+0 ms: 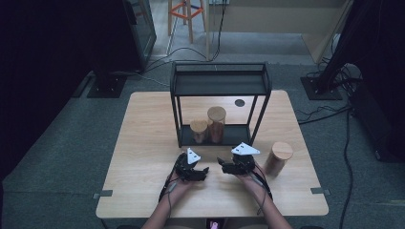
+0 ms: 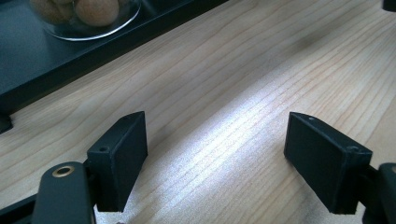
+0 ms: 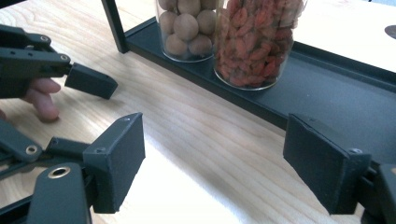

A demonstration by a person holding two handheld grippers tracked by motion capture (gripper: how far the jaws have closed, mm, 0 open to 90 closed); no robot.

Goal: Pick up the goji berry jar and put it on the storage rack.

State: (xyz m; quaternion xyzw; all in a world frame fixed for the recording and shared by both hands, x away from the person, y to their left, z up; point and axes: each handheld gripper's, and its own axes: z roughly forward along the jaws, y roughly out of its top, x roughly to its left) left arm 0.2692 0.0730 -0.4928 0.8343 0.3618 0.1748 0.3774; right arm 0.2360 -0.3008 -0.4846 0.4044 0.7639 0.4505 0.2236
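A black two-tier metal rack stands at the table's middle. On its bottom shelf sit two wooden-lidded glass jars: a short one of round brown nuts and a taller one of red dried berries. A third lidded jar stands on the table right of the rack. My left gripper is open just in front of the rack, nothing between its jaws. My right gripper is open beside it, facing the jars.
The wooden table has bare room at left and front. A dark round hole lies behind the rack. The left gripper's fingers and a person's fingertips show at left in the right gripper view. Stool, cables and stands are beyond.
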